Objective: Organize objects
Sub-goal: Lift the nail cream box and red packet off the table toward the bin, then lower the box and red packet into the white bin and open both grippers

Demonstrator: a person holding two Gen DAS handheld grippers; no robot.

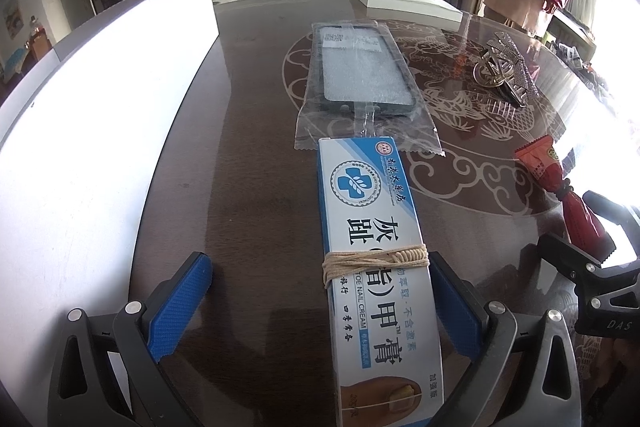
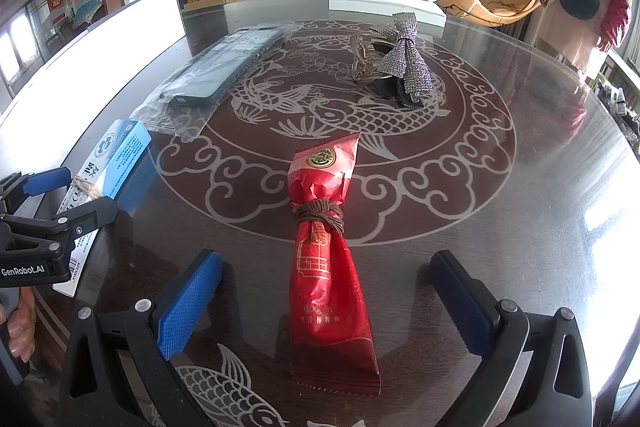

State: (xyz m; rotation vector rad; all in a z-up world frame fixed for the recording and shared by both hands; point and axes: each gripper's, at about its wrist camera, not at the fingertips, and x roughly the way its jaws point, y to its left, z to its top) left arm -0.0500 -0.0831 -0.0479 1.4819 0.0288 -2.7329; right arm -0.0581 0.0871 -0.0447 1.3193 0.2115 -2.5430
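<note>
Your left gripper [image 1: 320,307] wide open, straddling cream box [image 1: 376,267]; right pad touching box side, left pad apart. Box long axis runs along fingers, toward bagged phone case [image 1: 360,75]. Your right gripper [image 2: 326,303] wide open astride red packet [image 2: 326,267] on glass table [image 2: 520,187], touching nothing; packet lengthwise, pointing toward rhinestone bow clip [image 2: 400,63].

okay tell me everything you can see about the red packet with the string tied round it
The red packet is a long, crinkly foil-like wrapper with gold print, a round emblem near its far end and serrated ends. Brown string cinches its middle. It lies flat on the table, lengthwise between the open right gripper fingers, untouched.
</note>
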